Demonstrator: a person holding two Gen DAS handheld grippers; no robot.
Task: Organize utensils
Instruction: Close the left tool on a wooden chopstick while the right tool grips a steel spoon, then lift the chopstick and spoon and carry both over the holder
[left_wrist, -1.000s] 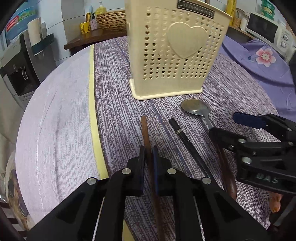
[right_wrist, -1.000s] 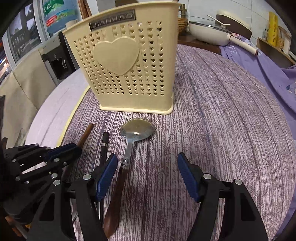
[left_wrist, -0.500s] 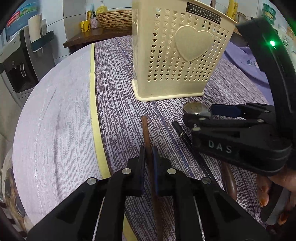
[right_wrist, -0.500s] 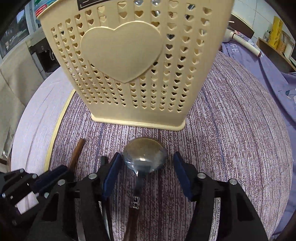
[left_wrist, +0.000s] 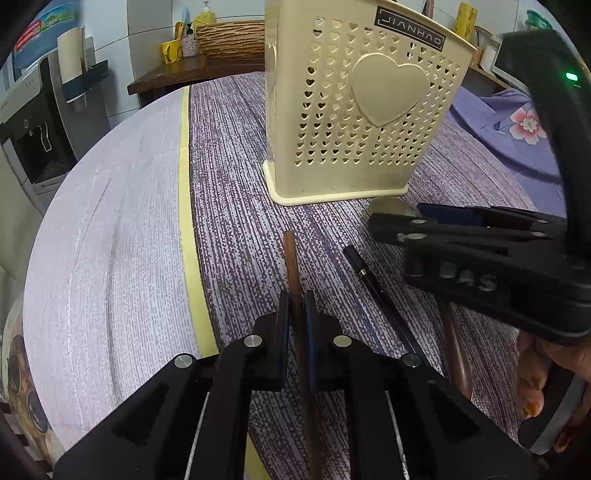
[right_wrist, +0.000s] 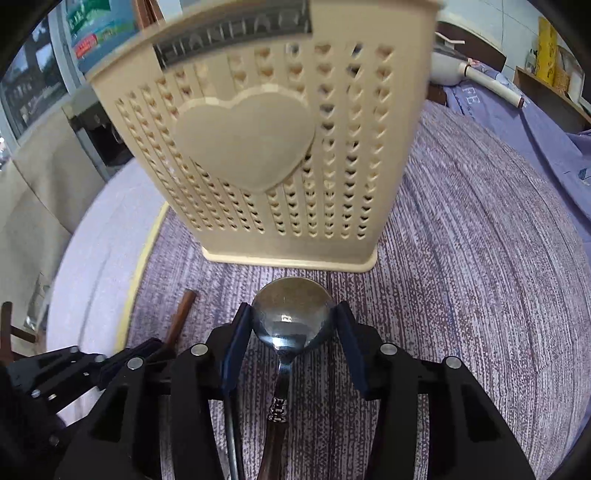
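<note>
Nearest the left wrist camera, the left gripper (left_wrist: 296, 306) is clamped on one brown chopstick (left_wrist: 291, 266) lying on the purple-striped surface (left_wrist: 236, 206), just as a second ago. The right gripper (right_wrist: 293, 317) has come forward from the handle to the bowl of the single metal spoon (right_wrist: 291, 314), and its blue fingers (right_wrist: 236, 343) have just been closing, now touching the bowl's two sides. Between chopstick and spoon lies one thin black stick (left_wrist: 364, 275), and beyond all three stands one cream heart-perforated utensil holder (left_wrist: 365, 122), just past the spoon's tip.
</note>
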